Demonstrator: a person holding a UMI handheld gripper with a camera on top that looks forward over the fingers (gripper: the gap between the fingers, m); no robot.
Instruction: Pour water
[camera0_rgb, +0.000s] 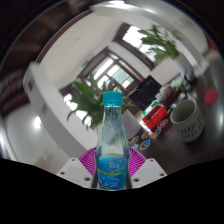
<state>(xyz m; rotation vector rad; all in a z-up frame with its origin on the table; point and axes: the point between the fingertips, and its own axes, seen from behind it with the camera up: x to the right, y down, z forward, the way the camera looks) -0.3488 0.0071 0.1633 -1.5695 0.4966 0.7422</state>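
While held upright, clear bottle (112, 140) shows blue cap, label.

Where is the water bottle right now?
In the gripper view, the water bottle stands upright between the fingers of the hand-held gripper, which press on its lower part. A grey cup sits beyond it, off to the right.

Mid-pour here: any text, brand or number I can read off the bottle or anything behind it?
No text can be read.
Bottle label: blue print, too blurred to read.
Red item on the table behind: any markings too small.
White cup: no print visible.
The bottle sits between the jaws of the gripper.
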